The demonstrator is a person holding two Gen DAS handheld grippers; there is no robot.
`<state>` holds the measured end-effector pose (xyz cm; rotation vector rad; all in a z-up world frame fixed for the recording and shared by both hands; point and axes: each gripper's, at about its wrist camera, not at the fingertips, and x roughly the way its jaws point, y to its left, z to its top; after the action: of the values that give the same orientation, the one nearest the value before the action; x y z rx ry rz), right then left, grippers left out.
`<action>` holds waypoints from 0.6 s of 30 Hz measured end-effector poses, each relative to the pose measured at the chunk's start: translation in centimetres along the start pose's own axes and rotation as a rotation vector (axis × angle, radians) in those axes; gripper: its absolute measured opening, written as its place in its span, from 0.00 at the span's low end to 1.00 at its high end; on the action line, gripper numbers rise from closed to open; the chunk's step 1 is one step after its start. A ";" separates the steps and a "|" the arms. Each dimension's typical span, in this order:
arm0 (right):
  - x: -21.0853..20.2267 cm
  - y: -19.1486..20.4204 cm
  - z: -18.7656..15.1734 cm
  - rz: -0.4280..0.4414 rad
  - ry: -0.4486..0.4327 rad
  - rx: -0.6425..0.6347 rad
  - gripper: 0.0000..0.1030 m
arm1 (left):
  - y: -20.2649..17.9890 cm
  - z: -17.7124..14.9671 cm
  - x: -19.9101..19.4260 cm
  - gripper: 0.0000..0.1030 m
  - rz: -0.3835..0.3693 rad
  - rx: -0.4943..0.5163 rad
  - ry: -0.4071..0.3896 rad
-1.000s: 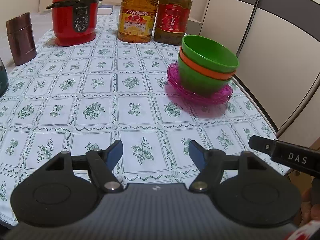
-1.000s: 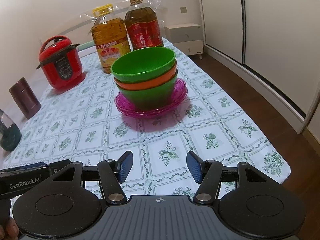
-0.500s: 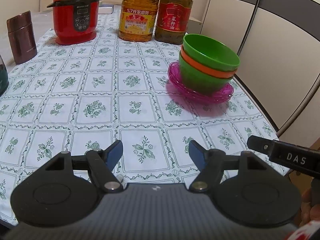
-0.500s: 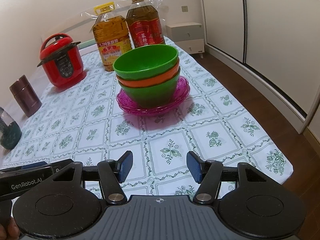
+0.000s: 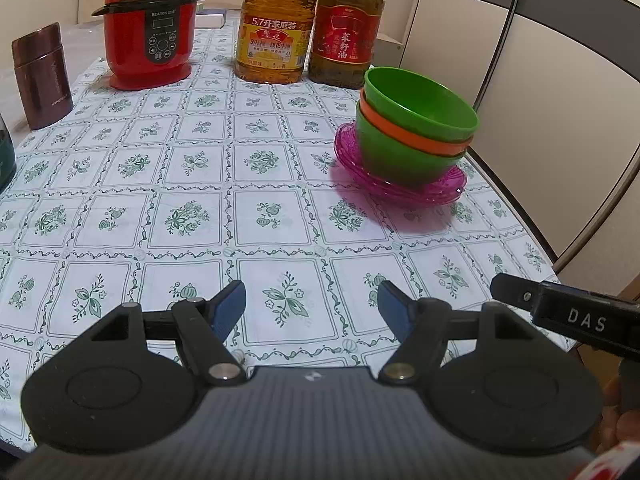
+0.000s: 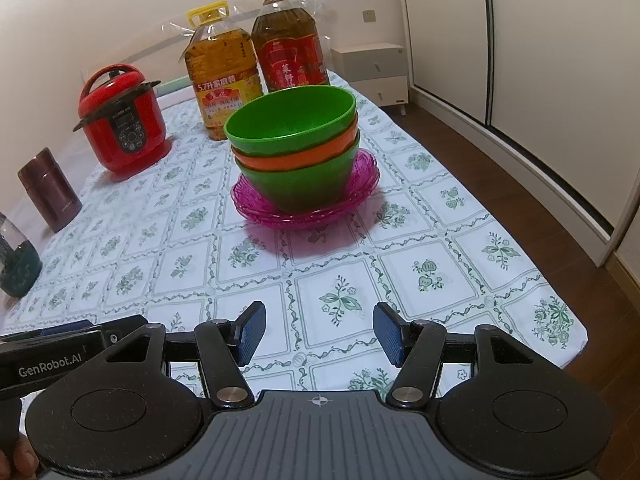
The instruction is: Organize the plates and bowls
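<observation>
A stack of bowls, green (image 5: 420,100) on orange (image 5: 416,140) on green, stands on stacked pink plates (image 5: 444,188) near the table's right edge. It shows in the right wrist view too: top green bowl (image 6: 292,120), orange bowl (image 6: 296,158), pink plates (image 6: 360,184). My left gripper (image 5: 312,308) is open and empty above the near edge of the table, well short of the stack. My right gripper (image 6: 319,330) is open and empty, also near the front edge, facing the stack.
A red electric cooker (image 5: 150,28), two big oil bottles (image 5: 276,28) (image 5: 344,36) and a brown flask (image 5: 40,76) stand at the back of the floral tablecloth (image 5: 192,184). A dark green bottle (image 6: 16,264) is at the left. Wardrobe doors (image 6: 520,60) stand right of the table.
Both grippers have drifted slightly closer to the stack; the view shifts a little. Both stay open and empty. The bowls and plates have not moved.
</observation>
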<state>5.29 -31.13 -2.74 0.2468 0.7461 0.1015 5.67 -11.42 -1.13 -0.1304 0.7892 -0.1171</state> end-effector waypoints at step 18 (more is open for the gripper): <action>0.4 -0.1 -0.1 -0.002 0.008 0.001 0.58 | 0.1 -0.1 0.4 0.68 -0.003 0.002 0.005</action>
<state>5.52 -31.13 -3.04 0.2466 0.7548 0.1006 5.84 -11.38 -1.48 -0.1295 0.7943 -0.1213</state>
